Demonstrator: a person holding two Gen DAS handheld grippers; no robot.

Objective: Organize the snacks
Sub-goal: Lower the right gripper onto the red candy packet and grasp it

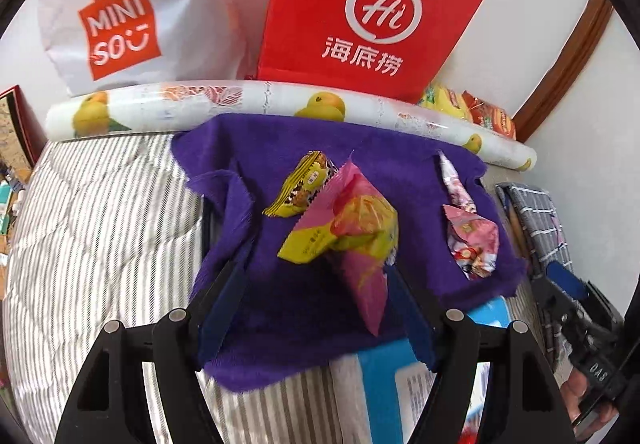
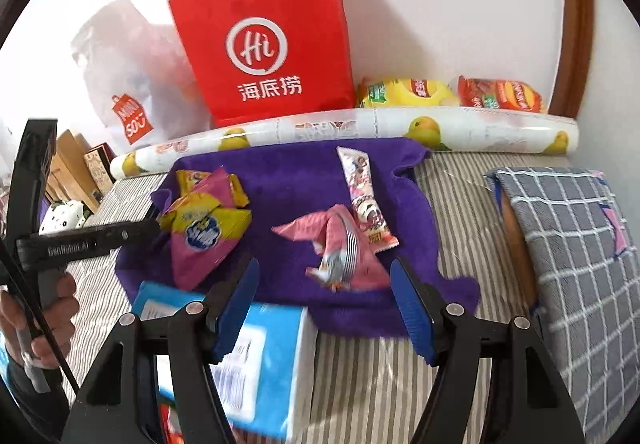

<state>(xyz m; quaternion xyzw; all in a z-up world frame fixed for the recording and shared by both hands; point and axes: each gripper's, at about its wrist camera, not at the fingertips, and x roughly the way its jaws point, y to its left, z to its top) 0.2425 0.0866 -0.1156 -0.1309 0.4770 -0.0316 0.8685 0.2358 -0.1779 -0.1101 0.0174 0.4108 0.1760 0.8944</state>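
Note:
A purple cloth (image 1: pixel 280 148) lies on the striped bed with snacks on it. A pink and yellow packet (image 1: pixel 352 228) rests between the spread fingers of my left gripper (image 1: pixel 316 270), which is open; whether the right-hand pad touches the packet I cannot tell. Just behind the packet lies a yellow snack bar (image 1: pixel 300 184). In the right wrist view a crumpled pink packet (image 2: pixel 340 248) sits on the cloth (image 2: pixel 288 180) just ahead of my open right gripper (image 2: pixel 325 264), untouched by the pads. A long white and pink packet (image 2: pixel 362 196) lies behind it.
A red paper bag (image 2: pixel 264 44) and a white shopping bag (image 1: pixel 120 28) stand at the wall behind a rolled fruit-print sheet (image 2: pixel 460 128). Two chip bags (image 2: pixel 408 92) lie behind the roll. A blue tissue pack (image 2: pixel 272 356) sits near me, a checked grey cloth (image 2: pixel 572 244) on the right.

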